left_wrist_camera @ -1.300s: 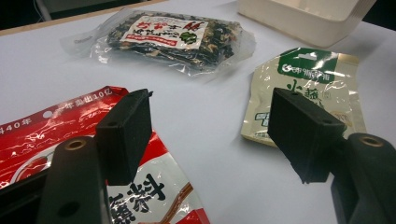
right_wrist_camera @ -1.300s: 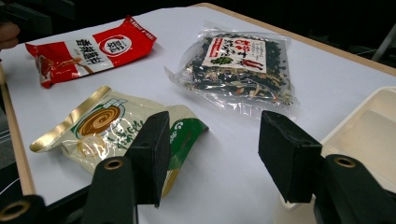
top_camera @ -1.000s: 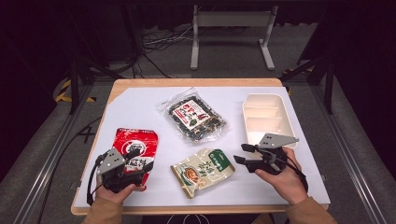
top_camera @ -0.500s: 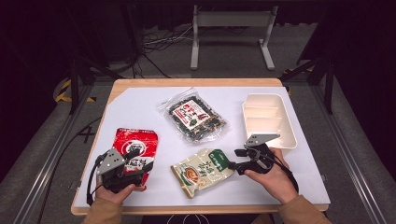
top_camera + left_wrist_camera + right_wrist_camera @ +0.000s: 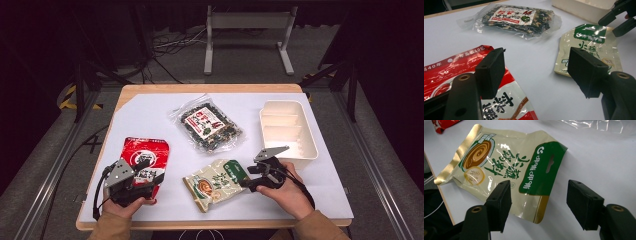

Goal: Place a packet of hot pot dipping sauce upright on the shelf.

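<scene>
White paper covers the counter [image 5: 150,120]. Left gripper [image 5: 142,172] hovers over the red snack bag [image 5: 145,157], fingers spread, gripping nothing. Right gripper [image 5: 537,195] has just been opening, fingers [image 5: 499,202] straddling the green-topped pouch [image 5: 504,175] lying flat at front centre. Risk as I see it: the foil is slick and flat, so closing could just shove it toward the seaweed bag [image 5: 207,125].
</scene>
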Motion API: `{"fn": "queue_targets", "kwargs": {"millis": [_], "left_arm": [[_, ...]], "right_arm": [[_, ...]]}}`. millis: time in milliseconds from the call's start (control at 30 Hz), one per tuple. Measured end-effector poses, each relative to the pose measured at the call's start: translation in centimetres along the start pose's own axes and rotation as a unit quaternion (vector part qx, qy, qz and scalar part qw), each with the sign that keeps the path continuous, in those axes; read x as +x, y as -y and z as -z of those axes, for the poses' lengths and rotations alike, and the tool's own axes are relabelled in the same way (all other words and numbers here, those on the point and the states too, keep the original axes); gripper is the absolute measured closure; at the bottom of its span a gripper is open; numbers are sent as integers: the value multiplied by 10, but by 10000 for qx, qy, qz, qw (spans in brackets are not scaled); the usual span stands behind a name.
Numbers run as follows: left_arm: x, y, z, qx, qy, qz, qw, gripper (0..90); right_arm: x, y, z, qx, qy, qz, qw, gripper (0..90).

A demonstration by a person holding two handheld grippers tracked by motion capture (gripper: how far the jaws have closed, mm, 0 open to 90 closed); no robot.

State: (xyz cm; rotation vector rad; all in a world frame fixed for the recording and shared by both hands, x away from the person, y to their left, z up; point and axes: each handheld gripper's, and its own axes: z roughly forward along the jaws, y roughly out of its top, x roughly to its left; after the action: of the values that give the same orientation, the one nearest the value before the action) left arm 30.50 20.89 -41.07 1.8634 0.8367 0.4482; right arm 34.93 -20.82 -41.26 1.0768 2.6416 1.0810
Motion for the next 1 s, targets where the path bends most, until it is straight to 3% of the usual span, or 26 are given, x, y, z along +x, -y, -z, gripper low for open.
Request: {"fn": "queue_targets", "kwargs": {"millis": [600,767,1000], "left_arm": [[2,0,1,-4,-45,43,10000,307],[2,0,1,-19,-47,36,10000,307],[2,0,1,-16,-44,46,10000,307]], "right_arm": [[2,1,-22,293,-317,-121,9990,363],[0,0,-27,282,-597,-270,9975,384],[0,-2,-28,341,-757,-333,9960,472]]}}
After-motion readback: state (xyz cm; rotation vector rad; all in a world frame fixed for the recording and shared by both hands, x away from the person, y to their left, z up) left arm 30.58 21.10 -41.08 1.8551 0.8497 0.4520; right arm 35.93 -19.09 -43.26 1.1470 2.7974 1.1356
